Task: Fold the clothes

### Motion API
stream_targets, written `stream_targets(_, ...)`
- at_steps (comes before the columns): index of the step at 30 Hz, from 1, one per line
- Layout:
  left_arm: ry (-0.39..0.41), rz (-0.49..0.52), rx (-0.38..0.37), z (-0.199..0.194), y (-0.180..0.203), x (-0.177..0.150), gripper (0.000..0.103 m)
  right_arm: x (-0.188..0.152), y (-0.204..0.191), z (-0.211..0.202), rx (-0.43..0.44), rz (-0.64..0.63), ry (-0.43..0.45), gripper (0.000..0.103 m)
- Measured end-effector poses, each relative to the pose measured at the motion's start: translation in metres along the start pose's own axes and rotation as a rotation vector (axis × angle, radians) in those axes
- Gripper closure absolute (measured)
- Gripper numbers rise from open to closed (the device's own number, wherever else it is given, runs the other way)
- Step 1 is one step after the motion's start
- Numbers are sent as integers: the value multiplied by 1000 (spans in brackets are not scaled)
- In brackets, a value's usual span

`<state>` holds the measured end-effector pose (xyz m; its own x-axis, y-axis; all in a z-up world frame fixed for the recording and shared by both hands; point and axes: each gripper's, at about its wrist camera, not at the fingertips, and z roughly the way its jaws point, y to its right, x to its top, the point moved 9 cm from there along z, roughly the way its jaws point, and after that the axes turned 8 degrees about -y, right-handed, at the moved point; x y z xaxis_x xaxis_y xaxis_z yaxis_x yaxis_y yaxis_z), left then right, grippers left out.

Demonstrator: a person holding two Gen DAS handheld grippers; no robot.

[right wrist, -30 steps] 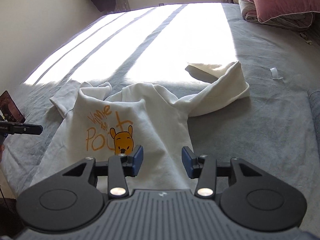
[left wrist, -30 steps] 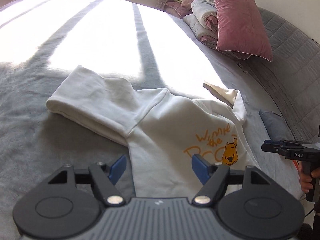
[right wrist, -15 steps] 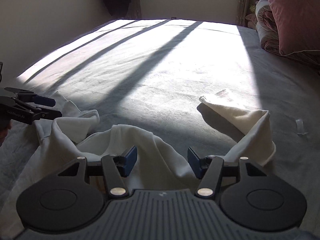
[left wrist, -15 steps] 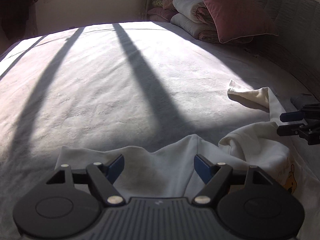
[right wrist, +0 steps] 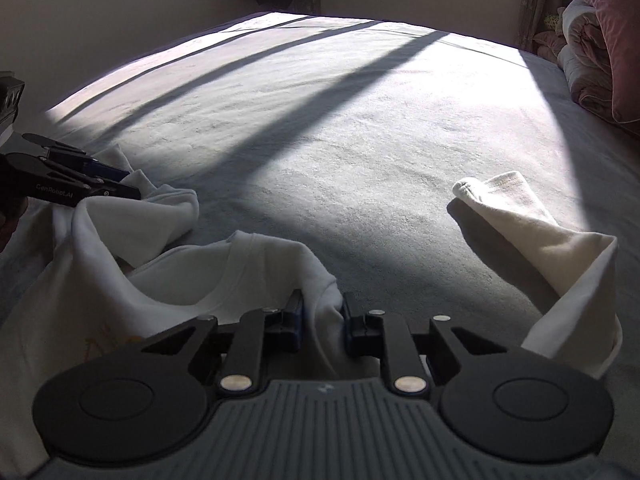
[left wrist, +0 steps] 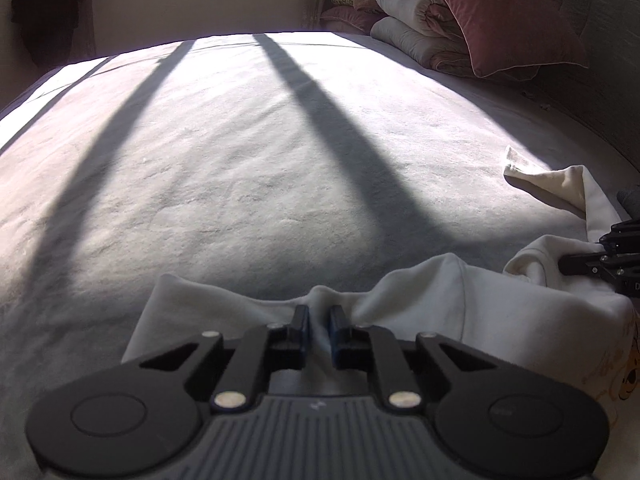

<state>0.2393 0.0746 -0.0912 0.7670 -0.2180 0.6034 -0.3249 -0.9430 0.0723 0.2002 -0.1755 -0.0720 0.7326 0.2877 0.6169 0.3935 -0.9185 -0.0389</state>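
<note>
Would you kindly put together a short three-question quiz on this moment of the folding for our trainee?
1. True or false: the left gripper is shut on the white sweatshirt.
2. The right gripper is: A open above the bed; B shut on the sweatshirt; C holding a pillow.
3. Fill in: one sleeve lies stretched out on the grey ____.

Key: 1 true; 2 B; 3 bed.
</note>
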Motion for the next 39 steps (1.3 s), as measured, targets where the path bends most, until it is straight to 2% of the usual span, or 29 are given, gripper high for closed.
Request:
stream_targets(3,94,-37,64,-15,-3,1,99,-1,1,-14,-85,14,87,91)
stream_targets(8,252,-99,176,-39,-11,10,99,8,21,-45,-300,20,256,92)
stream_targets(14,461,-151,317,-57,-16,28,99,27,48,-58,-434,96,416,92)
stream_targets(16,488,-148,338,-54,-16,31,99,31,52,-57,-475,100,461,92)
stream_targets(23,270,-165,389,10,-30,20,98,36,62,2,-498,58,302,92)
stream_targets(26,205,-170,383,19,-32,19,98,30,68,34,-485,60,155,92)
stream_targets(30,136,-110,430,23,-25,21,95,32,73,41,-475,74,109,88)
stream_targets(31,120,-105,438,21,-23,23,93,33,74,40,-468,75,106,84)
stream_targets(32,110,-112,438,18,-21,24,83,32,74,37,-443,89,112,80)
stream_targets(33,103,-131,420,12,-18,25,75,31,77,33,-409,123,119,69)
stream_targets(34,109,-141,394,8,-13,28,56,30,80,28,-371,159,127,54)
stream_targets(35,115,-150,367,3,-8,30,46,28,85,20,-318,206,139,49)
stream_targets(37,132,-162,328,-4,8,39,46,23,93,5,-213,297,163,47)
stream_targets(39,134,-200,264,2,27,47,46,17,105,-12,-148,350,196,47)
